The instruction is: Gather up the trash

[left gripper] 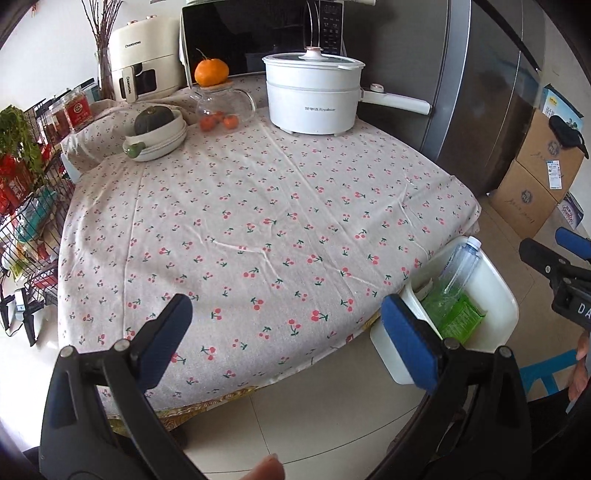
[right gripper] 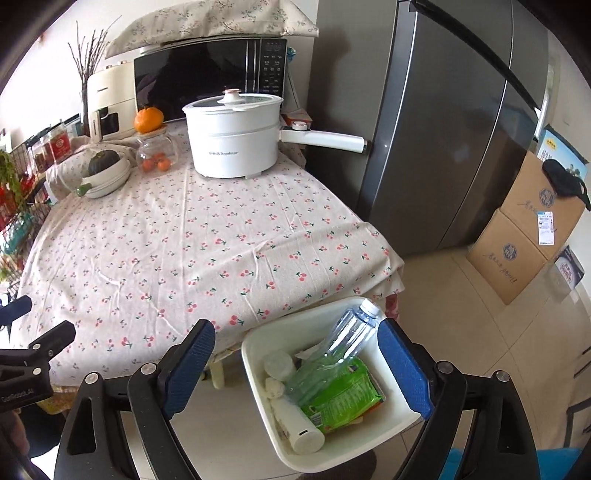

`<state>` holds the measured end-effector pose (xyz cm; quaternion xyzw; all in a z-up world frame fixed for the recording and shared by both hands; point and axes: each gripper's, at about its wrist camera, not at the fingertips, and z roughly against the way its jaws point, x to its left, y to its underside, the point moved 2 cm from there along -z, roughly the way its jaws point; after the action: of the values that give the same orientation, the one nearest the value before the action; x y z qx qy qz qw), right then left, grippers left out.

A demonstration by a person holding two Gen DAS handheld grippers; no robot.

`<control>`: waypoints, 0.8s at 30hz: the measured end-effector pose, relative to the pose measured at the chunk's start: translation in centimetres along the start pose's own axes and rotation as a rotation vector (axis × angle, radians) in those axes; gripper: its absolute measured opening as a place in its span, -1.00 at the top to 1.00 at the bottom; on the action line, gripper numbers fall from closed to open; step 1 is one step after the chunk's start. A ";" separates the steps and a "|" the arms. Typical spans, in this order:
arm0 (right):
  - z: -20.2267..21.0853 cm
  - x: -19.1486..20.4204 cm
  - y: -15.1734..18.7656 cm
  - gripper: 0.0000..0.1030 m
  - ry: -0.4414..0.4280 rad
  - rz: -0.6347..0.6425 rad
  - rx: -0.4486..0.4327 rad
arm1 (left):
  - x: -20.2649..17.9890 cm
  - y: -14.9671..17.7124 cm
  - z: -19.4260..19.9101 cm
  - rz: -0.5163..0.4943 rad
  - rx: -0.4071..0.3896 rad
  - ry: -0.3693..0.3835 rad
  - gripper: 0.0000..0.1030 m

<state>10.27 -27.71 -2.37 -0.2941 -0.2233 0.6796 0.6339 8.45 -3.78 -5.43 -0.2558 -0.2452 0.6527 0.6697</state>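
Observation:
A white trash bin (right gripper: 258, 373) stands on the floor by the table's right corner; it also shows in the left wrist view (left gripper: 498, 295). It holds a clear plastic bottle (right gripper: 347, 336), a green snack packet (right gripper: 340, 398), a white tube (right gripper: 299, 424) and crumpled white tissue (right gripper: 275, 386). The bottle (left gripper: 460, 267) and green packet (left gripper: 460, 315) show in the left wrist view too. My right gripper (right gripper: 295, 358) is open and empty, just above the bin. My left gripper (left gripper: 286, 332) is open and empty over the table's near edge.
The cherry-print tablecloth (left gripper: 258, 221) covers the table. At its back stand a white electric pot (left gripper: 314, 96), a glass jar with oranges (left gripper: 218, 107), a bowl with a squash (left gripper: 155, 129), a microwave (left gripper: 258, 33). A fridge (right gripper: 443, 129), cardboard boxes (right gripper: 524, 236) right; wire rack (left gripper: 26, 206) left.

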 end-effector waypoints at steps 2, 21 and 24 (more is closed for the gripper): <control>1.5 0.8 0.1 -0.86 -0.003 0.002 -0.025 | 0.4 0.0 1.1 0.002 -0.036 -0.021 -0.97; 2.9 3.8 0.0 -0.90 0.034 0.021 -0.099 | 0.2 -0.4 4.0 -0.018 -0.146 -0.008 -0.98; 2.6 3.8 0.0 -0.90 0.028 0.010 -0.089 | 0.0 -0.3 4.1 -0.017 -0.146 -0.008 -0.98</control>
<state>8.36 -23.76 -0.93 -0.3325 -0.2430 0.6678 0.6200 6.01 -3.68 -2.18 -0.2991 -0.2972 0.6284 0.6538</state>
